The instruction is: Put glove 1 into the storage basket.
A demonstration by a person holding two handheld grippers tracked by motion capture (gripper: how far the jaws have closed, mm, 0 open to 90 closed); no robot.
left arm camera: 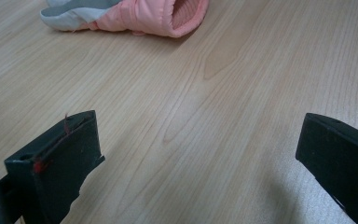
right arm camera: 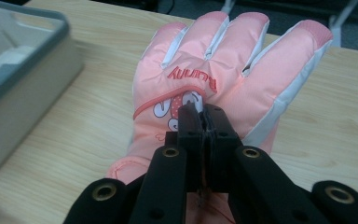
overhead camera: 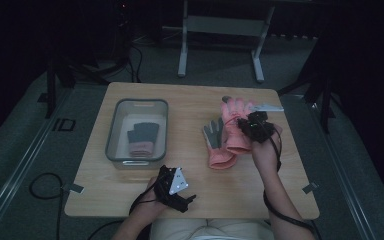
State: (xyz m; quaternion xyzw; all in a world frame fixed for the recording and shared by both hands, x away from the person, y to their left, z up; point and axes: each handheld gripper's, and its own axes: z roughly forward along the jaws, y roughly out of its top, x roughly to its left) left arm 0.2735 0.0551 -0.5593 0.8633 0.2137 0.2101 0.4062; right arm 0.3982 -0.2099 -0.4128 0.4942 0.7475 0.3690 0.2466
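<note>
In the high view, a grey bin (overhead camera: 111,131) sits left of centre on the table (overhead camera: 190,192), with a dark-and-pink glove (overhead camera: 143,138) lying inside it. At the lower middle, the left gripper (overhead camera: 188,199) rests near the table's front edge, its jaws spread wide over bare wood. Right of centre, a second glove (overhead camera: 216,145) lies palm up. Just right of that, the right gripper (overhead camera: 242,121) is clamped on a pinch of fabric on the back of a pink glove (overhead camera: 234,127), lifted off the table
</note>
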